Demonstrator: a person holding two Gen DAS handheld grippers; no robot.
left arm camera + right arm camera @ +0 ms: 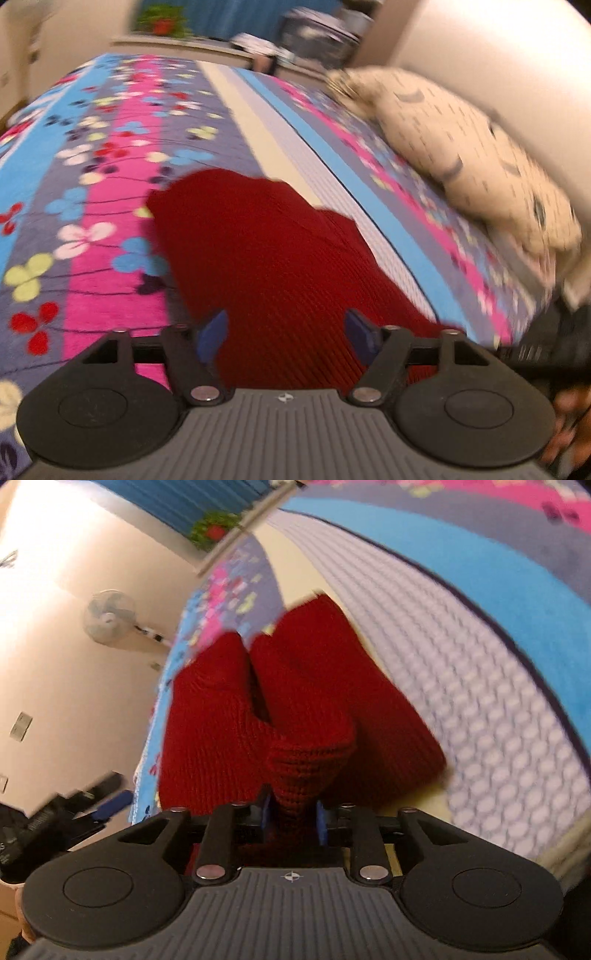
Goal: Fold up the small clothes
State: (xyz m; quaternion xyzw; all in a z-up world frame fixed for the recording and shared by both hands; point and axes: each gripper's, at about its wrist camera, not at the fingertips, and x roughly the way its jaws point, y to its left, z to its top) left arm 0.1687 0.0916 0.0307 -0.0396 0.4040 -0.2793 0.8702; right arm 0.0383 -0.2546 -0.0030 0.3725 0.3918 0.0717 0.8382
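Note:
A small red knitted garment (266, 251) lies on a colourful flowered bedspread (110, 206). My left gripper (286, 334) is open, its blue pads wide apart just above the garment's near edge, holding nothing. In the right wrist view the same red garment (229, 716) is bunched, with two leg-like parts stretching away. My right gripper (293, 821) is shut on a pinched fold of the red knit between its blue pads (322, 821). The left gripper (74, 808) shows at the lower left of the right wrist view.
A cream patterned pillow (472, 155) lies at the right of the bed against a white wall. A standing fan (109, 616) and a plant (214, 528) are in the background. The bed's edge drops off at the left of the right wrist view.

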